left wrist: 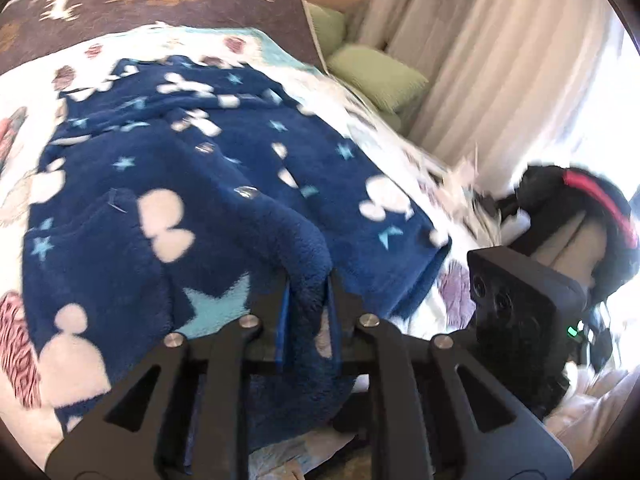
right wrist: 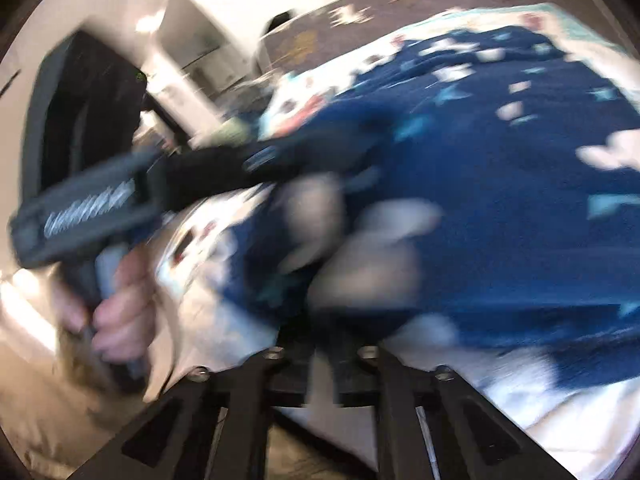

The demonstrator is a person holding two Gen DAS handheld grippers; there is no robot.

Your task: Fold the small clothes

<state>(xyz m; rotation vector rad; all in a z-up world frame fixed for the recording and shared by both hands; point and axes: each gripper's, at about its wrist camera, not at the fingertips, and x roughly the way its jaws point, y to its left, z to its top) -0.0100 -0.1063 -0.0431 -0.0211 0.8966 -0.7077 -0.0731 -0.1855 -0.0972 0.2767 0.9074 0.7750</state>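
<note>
The blue fleece garment (left wrist: pixel 192 184) lies spread on the bed (left wrist: pixel 24 92), its near edge pinched by the left gripper (left wrist: pixel 308 300) and by the right gripper (right wrist: pixel 320 344), jaws pressed together on fabric.

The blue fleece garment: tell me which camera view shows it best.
The left wrist view. There the blue fleece garment lies spread over the bed, sharp enough to read its stars and white shapes, with a fold pinched in the left gripper. The right wrist view shows it motion-blurred and partly cut off.
</note>
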